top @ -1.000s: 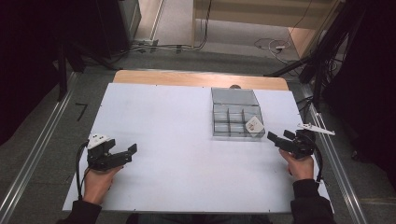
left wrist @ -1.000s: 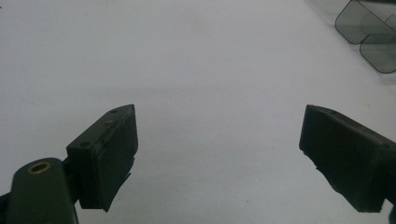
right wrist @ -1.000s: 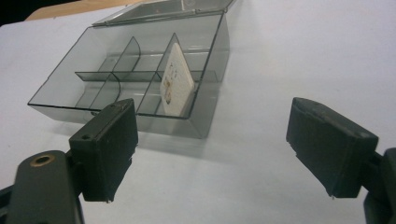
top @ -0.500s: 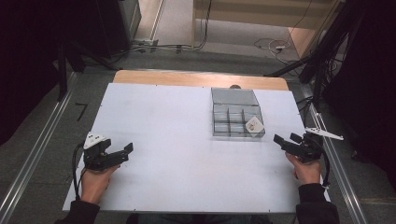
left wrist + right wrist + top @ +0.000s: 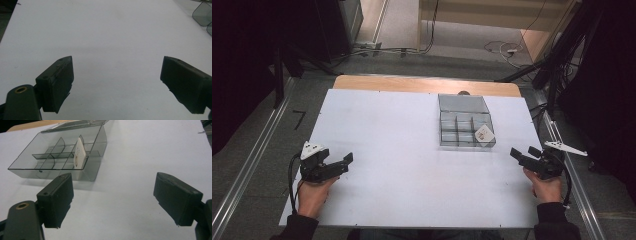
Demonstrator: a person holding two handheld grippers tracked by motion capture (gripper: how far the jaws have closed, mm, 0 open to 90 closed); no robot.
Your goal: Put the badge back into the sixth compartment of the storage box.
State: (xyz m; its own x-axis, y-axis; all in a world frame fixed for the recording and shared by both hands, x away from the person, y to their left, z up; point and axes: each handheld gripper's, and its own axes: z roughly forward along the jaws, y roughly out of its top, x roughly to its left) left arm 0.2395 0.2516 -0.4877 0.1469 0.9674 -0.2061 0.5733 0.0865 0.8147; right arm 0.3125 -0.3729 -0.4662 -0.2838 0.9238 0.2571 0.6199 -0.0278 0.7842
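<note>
Both hand-held grippers, left gripper (image 5: 343, 161) and right gripper (image 5: 523, 156), were black with blocky jaws, trailing black cables, grey three-cornered top plates and dark sleeves behind.

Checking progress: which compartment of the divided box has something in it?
The front-row compartment nearest the right gripper in the box: a white card leans there.

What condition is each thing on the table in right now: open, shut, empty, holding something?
compartment box: lid open, laid back flat.
white card: leaning tilted in a corner compartment of the box.
left gripper: open, nothing between its jaws.
right gripper: open, nothing between its jaws, apart from the box.
</note>
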